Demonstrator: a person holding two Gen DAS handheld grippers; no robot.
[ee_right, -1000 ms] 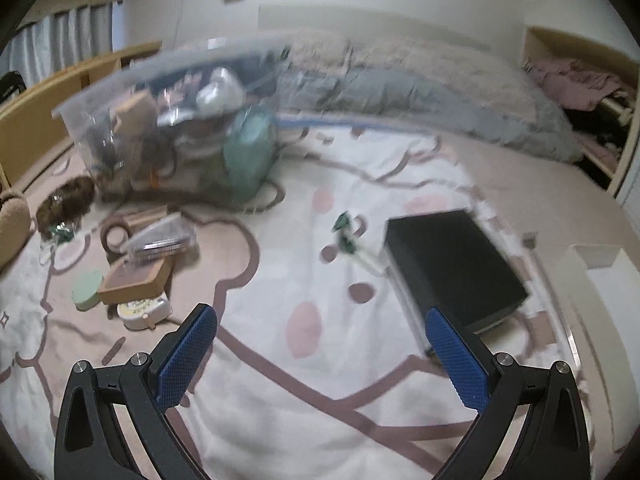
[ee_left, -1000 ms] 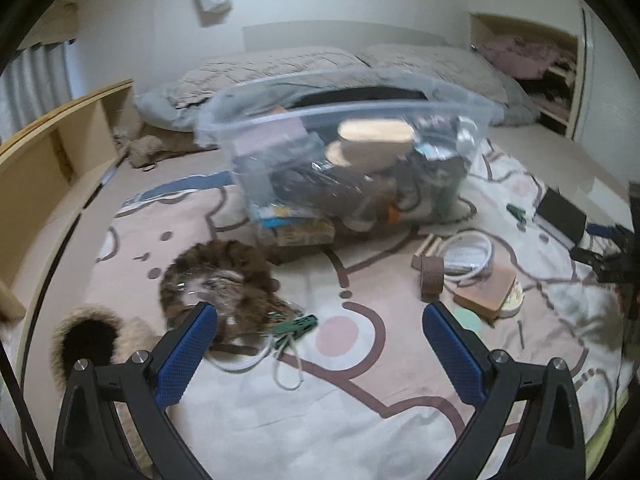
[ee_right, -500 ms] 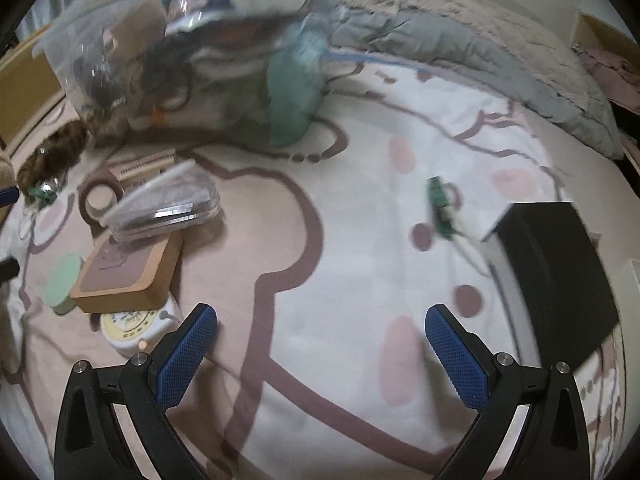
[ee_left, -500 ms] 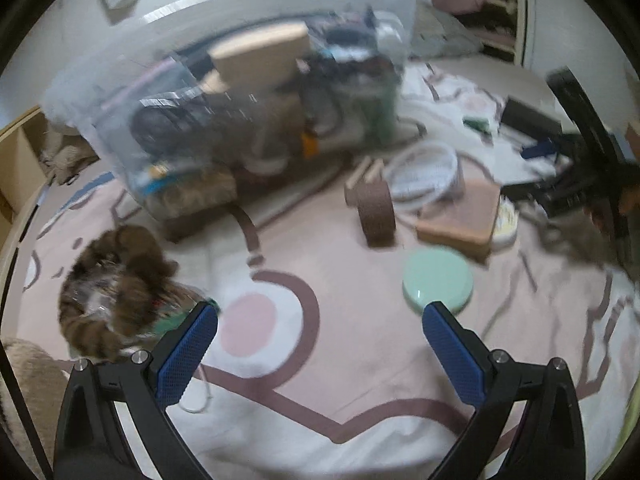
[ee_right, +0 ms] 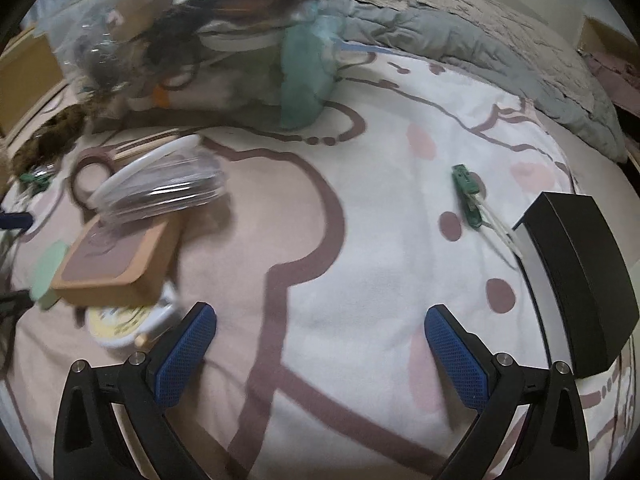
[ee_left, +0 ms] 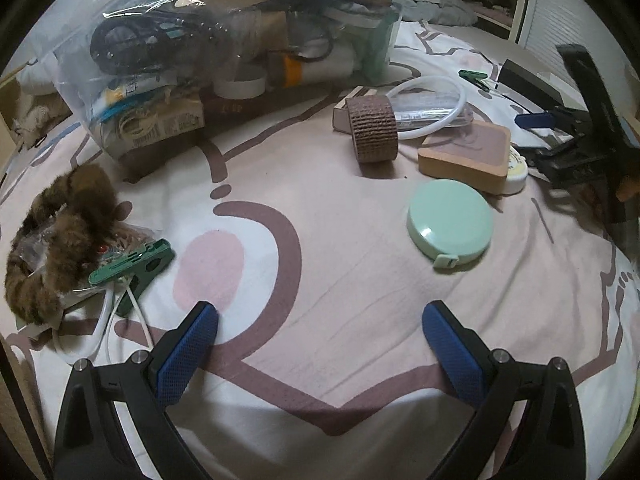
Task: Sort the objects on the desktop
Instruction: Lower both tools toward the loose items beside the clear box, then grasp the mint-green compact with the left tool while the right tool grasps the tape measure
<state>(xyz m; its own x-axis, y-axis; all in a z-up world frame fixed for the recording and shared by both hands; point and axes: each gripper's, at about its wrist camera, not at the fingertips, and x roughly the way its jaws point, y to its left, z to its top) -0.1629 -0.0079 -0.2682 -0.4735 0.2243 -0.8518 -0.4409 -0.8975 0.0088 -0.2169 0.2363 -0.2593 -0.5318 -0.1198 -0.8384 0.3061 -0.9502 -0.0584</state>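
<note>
My left gripper (ee_left: 320, 332) is open and empty above the patterned blanket. A mint round case (ee_left: 450, 226) lies just ahead of it to the right. Beyond it lie a wooden block (ee_left: 466, 154), a brown ribbed roll (ee_left: 374, 128) and a clear case with a white ring (ee_left: 430, 108). A green clip (ee_left: 132, 260) lies at the left by a brown furry piece (ee_left: 60, 236). My right gripper (ee_right: 320, 336) is open and empty. The wooden block (ee_right: 116, 264) and a yellow-white tin (ee_right: 128, 320) lie at its left. It also shows in the left wrist view (ee_left: 560, 140).
A clear plastic bin (ee_left: 240, 48) full of items stands at the back. A black box (ee_right: 580, 276) sits at the right, with a second green clip (ee_right: 466, 196) beside it. Bedding (ee_right: 460, 44) lies behind. A wooden shelf (ee_right: 24, 72) is at the far left.
Both grippers have moved forward and down toward the blanket. The left view swung right from the furry piece to the mint case; the right view closed in on the wooden block.
</note>
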